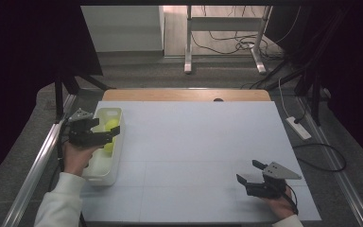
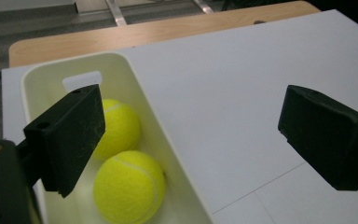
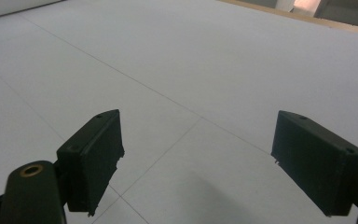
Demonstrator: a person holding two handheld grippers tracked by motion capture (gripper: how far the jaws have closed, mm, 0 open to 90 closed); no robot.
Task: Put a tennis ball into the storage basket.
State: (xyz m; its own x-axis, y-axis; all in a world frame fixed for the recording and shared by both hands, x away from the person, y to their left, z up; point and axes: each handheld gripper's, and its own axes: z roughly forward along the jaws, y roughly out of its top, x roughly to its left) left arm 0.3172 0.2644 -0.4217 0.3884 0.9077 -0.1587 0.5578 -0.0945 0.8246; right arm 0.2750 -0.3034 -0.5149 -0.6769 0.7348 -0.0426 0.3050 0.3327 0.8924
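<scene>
A white rectangular bin (image 1: 113, 163) (image 2: 135, 84) stands at the table's left edge with two yellow-green tennis balls (image 2: 128, 186) (image 2: 116, 128) inside; the balls (image 1: 110, 125) show partly under my left gripper. My left gripper (image 1: 106, 131) (image 2: 205, 140) hovers over the bin's far half, open, nothing between its jaws. My right gripper (image 1: 250, 172) (image 3: 214, 163) is low over the table's near right area, open and empty, pointing left across the white surface.
The white table top (image 1: 194, 142) has thin seam lines and a wooden strip (image 1: 184, 95) along its far edge. Metal rails (image 1: 33, 170) run along the left side; a power strip (image 1: 298, 127) and cables lie on the floor at right.
</scene>
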